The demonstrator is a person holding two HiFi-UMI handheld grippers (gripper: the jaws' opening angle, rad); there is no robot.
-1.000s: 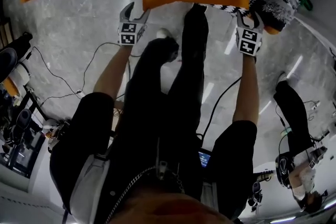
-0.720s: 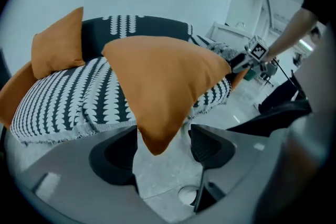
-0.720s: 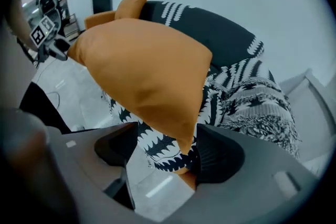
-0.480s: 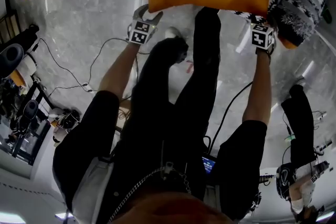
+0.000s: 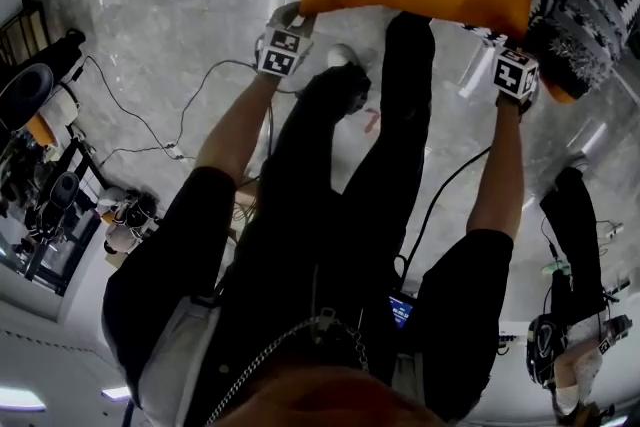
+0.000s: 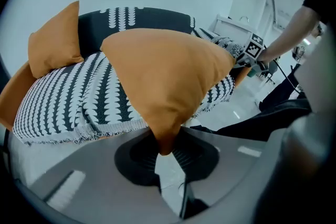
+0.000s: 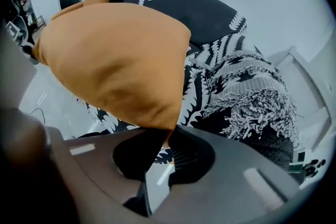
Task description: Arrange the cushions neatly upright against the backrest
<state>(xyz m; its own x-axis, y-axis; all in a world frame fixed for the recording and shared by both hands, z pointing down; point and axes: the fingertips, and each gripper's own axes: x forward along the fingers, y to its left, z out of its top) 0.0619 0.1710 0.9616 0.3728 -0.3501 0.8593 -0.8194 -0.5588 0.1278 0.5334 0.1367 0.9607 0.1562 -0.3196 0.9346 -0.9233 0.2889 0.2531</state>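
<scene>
Left gripper point(image 6: 167, 150), grey plastic shell with ribbed black pads: its jaws are closing, and the pads are pressing on one corner of the orange cushion point(image 6: 163, 68). Its marker cube point(image 5: 283, 52) is showing a black-and-white square pattern.

Orange cushion, one, square, plain matt fabric, softly stuffed: it is hanging in the air between the two grippers. It is sitting in front of the sofa seat and apart from the backrest point(image 6: 149, 21), and its pinched corners are bunching into points.

Right gripper point(image 7: 161, 150), same grey shell and ribbed pads: its jaws are closing, and the pads are pressing on the cushion's other near corner. Its own marker cube point(image 5: 515, 73) is showing a like pattern.

Count: grippers, two; marker cubes, two.

Sofa items, left to right in the left gripper view:
- An orange shape point(image 6: 13, 97), partly cut off, is lying at the seat's left edge.
- A second orange cushion point(image 6: 52, 39), one, is leaning against the dark curved backrest.
- A knitted throw point(image 6: 68, 97), in black-and-white scalloped rows with a fringed hem, is covering the seat.

Floor point(image 5: 160, 25), glossy grey marbled stone, is carrying thin black cables point(image 5: 140, 130)
</scene>
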